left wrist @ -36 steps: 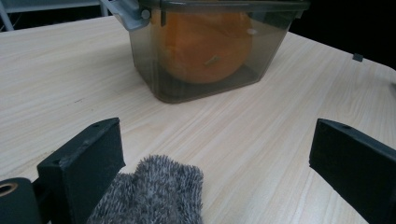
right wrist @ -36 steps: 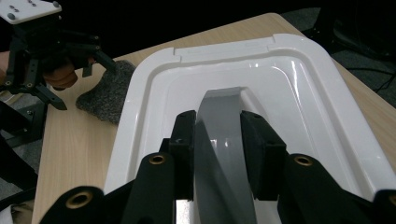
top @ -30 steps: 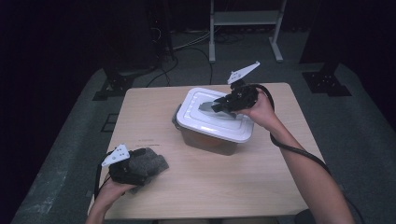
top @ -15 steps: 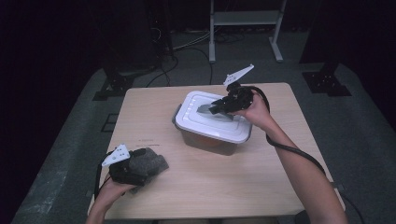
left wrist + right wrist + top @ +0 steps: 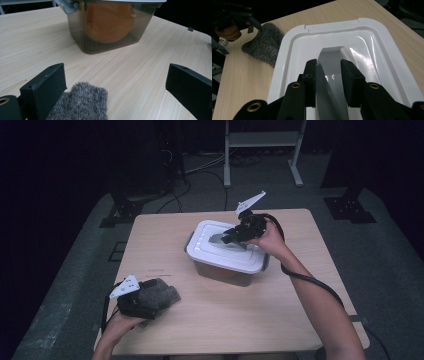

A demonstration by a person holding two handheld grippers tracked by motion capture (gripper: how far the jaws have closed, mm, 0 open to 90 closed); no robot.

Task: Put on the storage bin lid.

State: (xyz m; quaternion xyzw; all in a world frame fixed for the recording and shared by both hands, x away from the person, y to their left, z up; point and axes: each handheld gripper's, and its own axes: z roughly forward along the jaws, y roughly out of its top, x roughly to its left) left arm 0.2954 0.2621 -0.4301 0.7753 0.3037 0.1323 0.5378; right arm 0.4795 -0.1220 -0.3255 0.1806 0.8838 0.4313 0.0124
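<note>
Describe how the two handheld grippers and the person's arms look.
Both grippers are black with two blocky jaws. The left gripper and right gripper each carry a pale three-cornered plate on top. A black cable trails from the right one along a bare, sleeveless forearm.

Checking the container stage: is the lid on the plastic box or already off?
On. The white lid sits flat across the box, an orange thing inside, with the right gripper shut on its grey handle.

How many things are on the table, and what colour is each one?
White-lidded box: 1
Grey handle on the lid: 1
Orange round thing inside the box: 1
Grey woolly cloth: 1
Total: 4
</note>
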